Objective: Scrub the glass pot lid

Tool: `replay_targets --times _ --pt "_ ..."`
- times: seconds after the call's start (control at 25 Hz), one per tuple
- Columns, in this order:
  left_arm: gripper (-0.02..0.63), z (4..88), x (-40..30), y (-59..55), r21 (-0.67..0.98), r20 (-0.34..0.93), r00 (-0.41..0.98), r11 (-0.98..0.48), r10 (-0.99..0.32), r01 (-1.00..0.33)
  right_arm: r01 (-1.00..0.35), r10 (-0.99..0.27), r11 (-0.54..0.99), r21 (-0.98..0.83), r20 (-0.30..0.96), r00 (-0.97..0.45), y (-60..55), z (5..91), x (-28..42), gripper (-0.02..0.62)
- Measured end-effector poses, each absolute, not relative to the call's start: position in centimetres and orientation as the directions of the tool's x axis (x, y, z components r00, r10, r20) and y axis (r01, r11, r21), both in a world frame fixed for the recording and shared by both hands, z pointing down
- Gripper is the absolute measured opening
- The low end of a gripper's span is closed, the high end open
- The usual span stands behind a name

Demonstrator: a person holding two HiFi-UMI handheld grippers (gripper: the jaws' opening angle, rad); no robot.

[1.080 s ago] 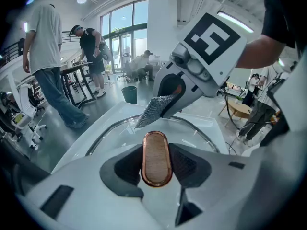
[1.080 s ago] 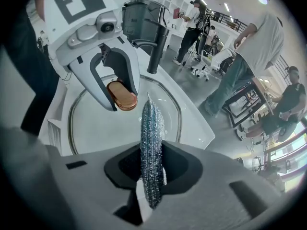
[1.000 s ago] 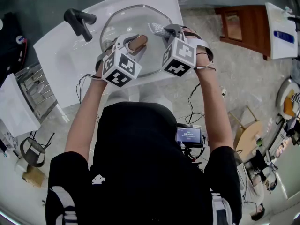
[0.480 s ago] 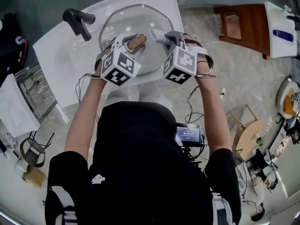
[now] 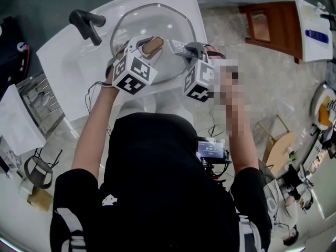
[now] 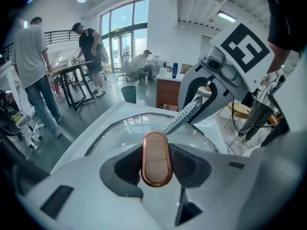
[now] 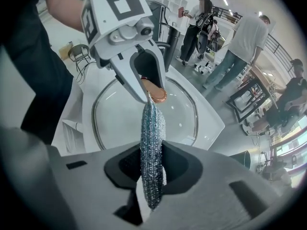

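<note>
Scrubbing step: left gripper point(image 6: 156, 163) clamps copper-rimmed oblong knob point(image 6: 156, 150) of round clear glass pot lid point(image 5: 149, 25); right gripper point(image 7: 152, 169) pinches silvery mesh scouring pad point(image 7: 152, 143), next probably rubbing glass.

Open-plan lab: desks point(image 6: 72, 71), tall windows point(image 6: 122, 30), standing people point(image 6: 31, 75).

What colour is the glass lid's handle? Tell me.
The handle is coppery brown with a shiny copper rim; the left gripper view shows it best.
</note>
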State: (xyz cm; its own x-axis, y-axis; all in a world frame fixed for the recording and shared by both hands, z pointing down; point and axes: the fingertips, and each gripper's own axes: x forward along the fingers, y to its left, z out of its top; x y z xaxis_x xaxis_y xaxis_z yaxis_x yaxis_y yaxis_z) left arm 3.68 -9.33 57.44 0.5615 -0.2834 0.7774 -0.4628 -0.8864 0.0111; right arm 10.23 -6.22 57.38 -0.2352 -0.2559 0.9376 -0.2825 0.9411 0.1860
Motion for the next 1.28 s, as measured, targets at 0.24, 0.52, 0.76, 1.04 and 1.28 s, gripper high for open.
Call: replay_targets --times 0.24,0.52,0.76,1.04,1.28 --pt "0.167 57.4 3.8 -9.3 0.014 0.774 0.569 -0.892 -0.277 -0.453 -0.294 -0.232 0.943 0.156 0.941 -0.245 -4.4 57.3 10.2 0.067" --pt "0.167 57.2 3.9 -9.3 0.022 0.771 0.576 -0.893 -0.271 -0.449 -0.289 -0.195 0.950 0.118 0.948 -0.253 -2.7 57.2 9.4 0.067" --pt "0.167 57.3 3.9 -9.3 0.027 0.769 0.580 -0.894 -0.268 -0.448 -0.272 -0.182 0.956 0.110 0.950 -0.255 -1.6 57.3 8.9 0.067" --pt "0.167 57.2 3.9 -9.3 0.031 0.767 0.584 -0.893 -0.267 -0.449 -0.274 -0.172 0.957 0.098 0.950 -0.260 -1.3 57.2 8.7 0.069" --pt "0.167 57.3 3.9 -9.3 0.034 0.767 0.584 -0.892 -0.266 -0.451 -0.270 -0.148 0.960 0.074 0.952 -0.266 -1.8 57.1 8.8 0.067"
